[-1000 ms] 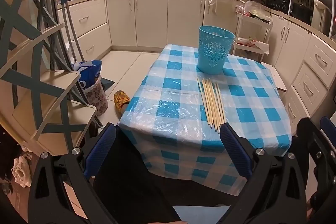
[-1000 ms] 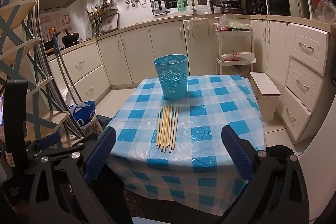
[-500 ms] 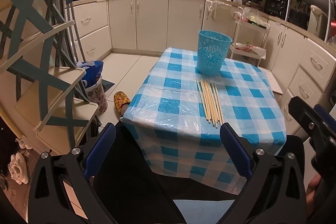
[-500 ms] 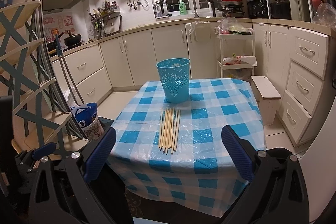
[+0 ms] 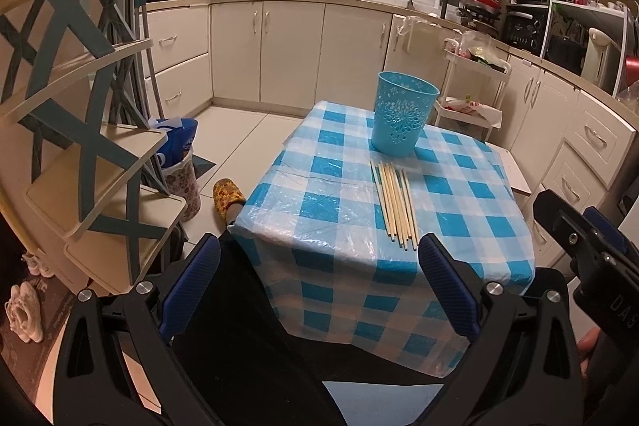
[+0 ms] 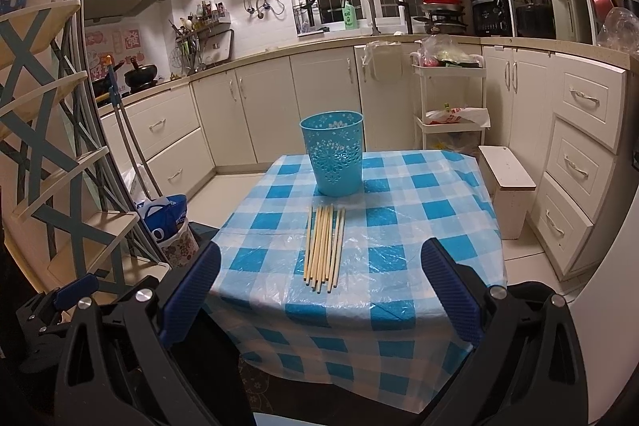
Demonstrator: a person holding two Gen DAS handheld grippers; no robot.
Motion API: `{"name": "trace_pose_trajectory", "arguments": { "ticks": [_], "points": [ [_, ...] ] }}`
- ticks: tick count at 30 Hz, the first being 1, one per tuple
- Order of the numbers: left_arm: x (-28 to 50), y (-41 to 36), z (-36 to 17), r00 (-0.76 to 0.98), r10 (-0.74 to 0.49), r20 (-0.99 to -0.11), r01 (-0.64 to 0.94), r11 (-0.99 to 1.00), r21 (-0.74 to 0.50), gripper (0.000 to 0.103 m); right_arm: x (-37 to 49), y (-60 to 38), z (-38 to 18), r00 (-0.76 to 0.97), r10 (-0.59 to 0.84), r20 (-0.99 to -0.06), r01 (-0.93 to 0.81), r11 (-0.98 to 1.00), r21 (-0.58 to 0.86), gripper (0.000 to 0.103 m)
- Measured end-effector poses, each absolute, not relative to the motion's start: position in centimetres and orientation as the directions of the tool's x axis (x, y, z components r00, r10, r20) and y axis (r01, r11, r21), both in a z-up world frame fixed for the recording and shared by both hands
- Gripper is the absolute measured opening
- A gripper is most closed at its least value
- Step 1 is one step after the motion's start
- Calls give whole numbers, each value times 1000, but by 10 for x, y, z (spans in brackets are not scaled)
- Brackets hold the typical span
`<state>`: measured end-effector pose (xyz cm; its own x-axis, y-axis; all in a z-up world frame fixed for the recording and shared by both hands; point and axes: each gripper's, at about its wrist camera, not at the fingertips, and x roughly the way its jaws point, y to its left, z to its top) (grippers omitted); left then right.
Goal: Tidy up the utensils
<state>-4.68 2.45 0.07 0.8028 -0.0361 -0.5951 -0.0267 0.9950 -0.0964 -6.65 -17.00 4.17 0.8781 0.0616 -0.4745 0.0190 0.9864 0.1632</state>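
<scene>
Hovering short of the checked tabletop, left tongs and right tongs both stand wide apart, holding and touching nothing. Chopsticks lie bundled just before the blue perforated cup, mid-tabletop.

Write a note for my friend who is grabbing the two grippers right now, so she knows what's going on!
Left gripper: open, holding nothing, short of the table.
Right gripper: open, holding nothing, also short of the table.
Chopsticks: all lying side by side on the checked tablecloth, near the front edge.
Blue basket: upright just behind them; nothing can be seen sticking out of it.
Done: nothing yet.
Left: probably pick up the chopsticks and stand them in the basket.
</scene>
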Motion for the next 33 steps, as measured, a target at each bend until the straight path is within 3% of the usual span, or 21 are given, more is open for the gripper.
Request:
{"name": "trace_pose_trajectory", "arguments": {
  "ticks": [33],
  "points": [
    [-48,29,1,801,-22,-598,-45,994,-97,96,-67,-168,42,879,63,-473,16,987,160,96]
  ]
}}
